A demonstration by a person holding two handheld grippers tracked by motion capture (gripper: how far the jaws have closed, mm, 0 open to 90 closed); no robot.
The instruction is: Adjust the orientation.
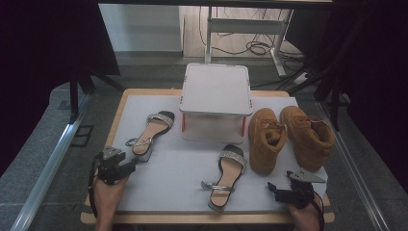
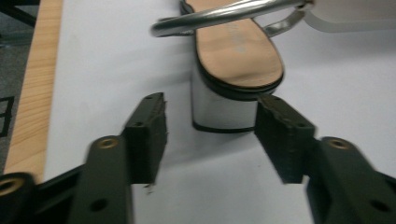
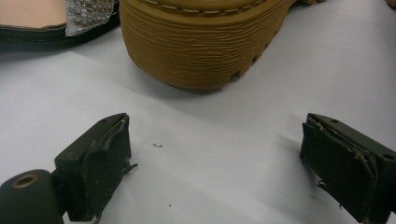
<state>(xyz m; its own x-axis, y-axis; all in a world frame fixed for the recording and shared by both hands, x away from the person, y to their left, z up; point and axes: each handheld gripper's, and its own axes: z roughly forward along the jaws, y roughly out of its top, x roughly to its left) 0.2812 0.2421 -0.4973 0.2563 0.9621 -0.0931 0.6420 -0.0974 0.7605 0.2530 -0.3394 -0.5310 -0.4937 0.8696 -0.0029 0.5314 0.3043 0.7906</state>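
High view: left gripper point(image 1: 129, 166) sits at the table's near left edge, jaws parted just short of the heel of the left sandal point(image 1: 150, 134); right gripper point(image 1: 275, 190) rests at the near right, jaws apart, nothing between them, the tan boot point(image 1: 266, 139) just ahead. Left gripper view: jaws stand well open and grip nothing, the sandal's white block heel point(image 2: 224, 109) just beyond the tips, close to one tip. Right gripper view: jaws spread wide over bare white mat point(image 3: 210, 154), boot sole point(image 3: 196, 51) ahead of the gap, second sandal point(image 3: 56, 21) beyond one jaw.
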